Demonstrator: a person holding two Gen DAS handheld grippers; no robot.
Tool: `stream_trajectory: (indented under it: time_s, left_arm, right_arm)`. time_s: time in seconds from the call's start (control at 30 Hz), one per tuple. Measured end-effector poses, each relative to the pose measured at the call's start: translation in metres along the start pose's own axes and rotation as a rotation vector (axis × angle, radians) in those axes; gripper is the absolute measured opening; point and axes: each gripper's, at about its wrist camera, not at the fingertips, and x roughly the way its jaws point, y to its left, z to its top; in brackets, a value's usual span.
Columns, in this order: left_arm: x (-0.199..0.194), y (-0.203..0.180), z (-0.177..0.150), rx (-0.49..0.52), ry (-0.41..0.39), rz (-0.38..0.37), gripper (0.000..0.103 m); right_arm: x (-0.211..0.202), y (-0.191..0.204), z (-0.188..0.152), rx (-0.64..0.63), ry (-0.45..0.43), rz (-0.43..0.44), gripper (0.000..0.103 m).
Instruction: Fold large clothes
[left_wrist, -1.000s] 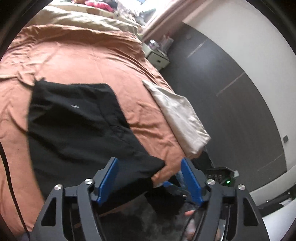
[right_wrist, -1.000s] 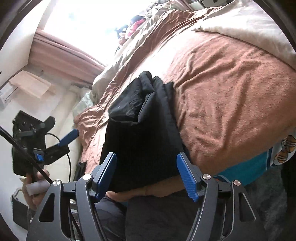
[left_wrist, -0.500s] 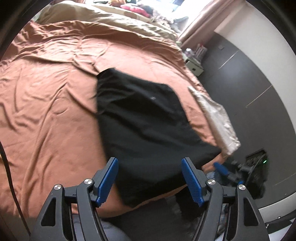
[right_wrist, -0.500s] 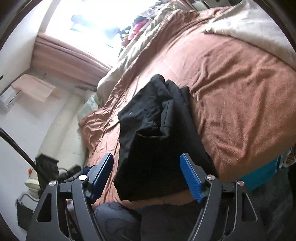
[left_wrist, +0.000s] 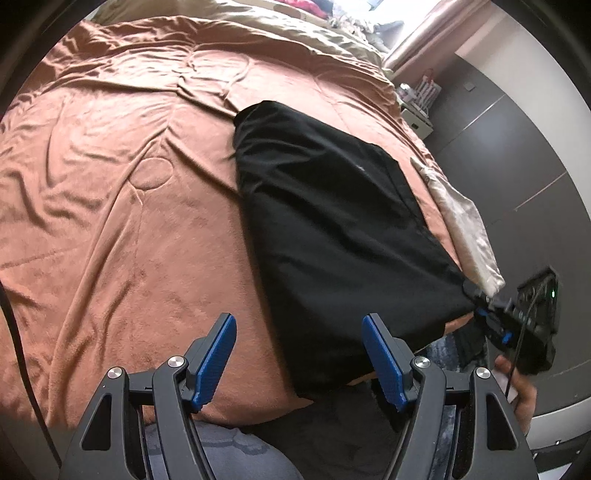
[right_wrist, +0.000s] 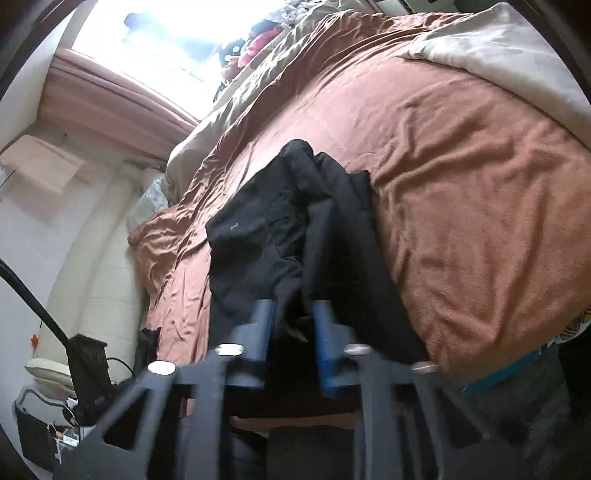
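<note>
A black garment (left_wrist: 332, 221) lies on the brown bed cover (left_wrist: 129, 184), reaching from mid-bed to the near edge. My left gripper (left_wrist: 299, 350) hangs open over that near edge, and the garment's lower hem runs just inside its right finger without touching the pads. In the left wrist view my right gripper (left_wrist: 480, 310) pinches the garment's right corner at the bed's side. In the right wrist view the garment (right_wrist: 266, 240) bunches up into my right gripper (right_wrist: 291, 317). Its blurred jaws are closing, narrow, with black cloth between them.
A folded beige cloth (left_wrist: 465, 225) lies along the bed's right edge beside the garment. A nightstand (left_wrist: 415, 118) stands against the dark wall. A beige blanket (right_wrist: 498, 44) covers the far corner. A hand (left_wrist: 521, 391) holds the right gripper.
My right gripper's jaws came together on the black cloth after standing wide apart. My left gripper swung left and down, so the garment now lies to the right in its view.
</note>
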Motion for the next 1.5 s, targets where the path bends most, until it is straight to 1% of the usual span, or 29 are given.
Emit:
stream_trajectory:
  time_s: [0.03, 0.1, 0.23, 0.3, 0.47, 0.57, 0.67, 0.73, 0.83, 0.87, 0.9, 0.93, 0.97, 1.0, 1.03, 1.07, 1.17, 1.3, 1.4, 1.5]
  left_arm:
    - [0.001, 0.001, 0.0, -0.002, 0.002, 0.0, 0.072]
    - [0.004, 0.001, 0.0, -0.003, 0.007, -0.001, 0.072]
    - [0.011, -0.004, 0.003, -0.004, 0.015, -0.008, 0.072]
    - [0.017, -0.006, 0.004, -0.011, 0.021, 0.003, 0.072]
    - [0.035, -0.009, 0.006, -0.011, 0.049, -0.012, 0.072]
    - [0.045, -0.01, 0.007, -0.012, 0.07, 0.006, 0.072]
    - [0.049, -0.007, 0.01, -0.024, 0.074, 0.001, 0.069]
    - [0.048, -0.005, 0.013, -0.028, 0.074, -0.003, 0.069]
    - [0.042, -0.002, 0.021, -0.033, 0.068, -0.022, 0.069]
    - [0.04, -0.002, 0.025, -0.031, 0.064, -0.027, 0.069]
    - [0.037, -0.002, 0.03, -0.029, 0.059, -0.03, 0.069]
    - [0.034, -0.001, 0.035, -0.026, 0.052, -0.031, 0.069]
    - [0.031, 0.003, 0.038, -0.023, 0.045, -0.03, 0.07]
    - [0.03, 0.004, 0.042, -0.021, 0.042, -0.03, 0.07]
    - [0.03, 0.007, 0.048, -0.019, 0.038, -0.027, 0.07]
    - [0.031, 0.005, 0.053, -0.019, 0.037, -0.024, 0.07]
    - [0.04, 0.015, 0.066, -0.037, 0.044, -0.022, 0.07]
    - [0.057, 0.02, 0.078, -0.055, 0.057, -0.023, 0.07]
    - [0.07, 0.023, 0.088, -0.057, 0.065, -0.031, 0.07]
    - [0.084, 0.025, 0.099, -0.062, 0.081, -0.033, 0.07]
  right_arm:
    - [-0.004, -0.003, -0.004, -0.006, -0.011, 0.001, 0.01]
    - [-0.01, -0.012, -0.013, -0.004, -0.023, 0.0, 0.009]
    - [-0.012, -0.031, -0.032, 0.001, -0.024, -0.016, 0.008]
    - [-0.015, -0.038, -0.038, 0.005, -0.022, -0.025, 0.008]
    - [-0.02, -0.058, -0.052, 0.029, -0.02, -0.056, 0.007]
    - [-0.025, -0.059, -0.06, 0.01, -0.016, -0.092, 0.007]
    - [-0.034, -0.054, -0.064, -0.019, 0.009, -0.111, 0.007]
    - [-0.043, -0.052, -0.061, -0.029, 0.03, -0.078, 0.007]
    - [-0.064, -0.049, -0.049, -0.024, 0.038, 0.022, 0.009]
    - [-0.07, -0.047, -0.044, -0.026, 0.041, 0.033, 0.01]
    - [-0.076, -0.043, -0.039, -0.036, 0.038, 0.022, 0.012]
    - [-0.082, -0.039, -0.033, -0.053, 0.024, 0.001, 0.021]
    - [-0.088, -0.034, -0.028, -0.072, 0.007, -0.006, 0.045]
    - [-0.092, -0.03, -0.022, -0.086, -0.007, -0.002, 0.062]
    - [-0.097, -0.025, -0.016, -0.099, -0.022, 0.006, 0.085]
    - [-0.1, -0.02, -0.01, -0.113, -0.034, 0.011, 0.085]
    - [-0.097, -0.007, 0.01, -0.146, -0.022, 0.016, 0.085]
    - [-0.079, 0.005, 0.043, -0.196, 0.014, -0.023, 0.085]
    - [-0.049, 0.01, 0.067, -0.199, 0.086, -0.017, 0.085]
    - [-0.019, 0.005, 0.089, -0.148, 0.159, -0.004, 0.085]
